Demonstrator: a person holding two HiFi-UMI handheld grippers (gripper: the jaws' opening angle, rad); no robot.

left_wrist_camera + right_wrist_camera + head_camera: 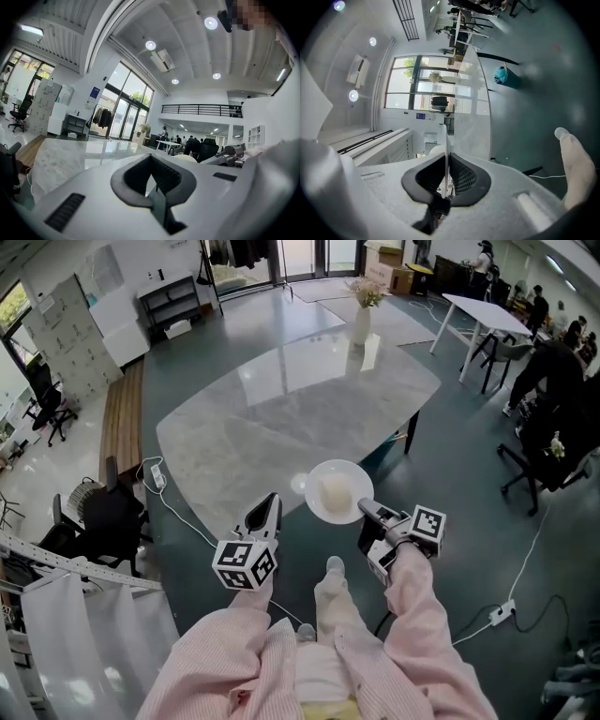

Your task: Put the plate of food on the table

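**Right hand-held gripper (367, 509) clamped on plate rim at worktop's near edge**

Worktop (281, 409): large, pale marble, glossy, rounded corners. Everything below is placed from it.

Vase (362, 322): white, with flowers, upright at the worktop's far edge.

Plate (319, 509): white, round, over the worktop's near edge, roughly level. Can't tell if its underside touches the marble. In the right gripper view the plate (446, 136) shows edge-on as a thin white line running straight out from between the jaws.

Food (335, 491): one pale mound on the middle of the plate.

Right hand-held gripper (446, 161): off the worktop's near edge, on the person's side. Jaws pressed together on the plate's nearest rim.

Left hand-held gripper (265, 512): also at the worktop's near edge, just beside the plate, not touching it. In the left gripper view the hand-held gripper (152, 176) has its jaws closed, nothing between them.
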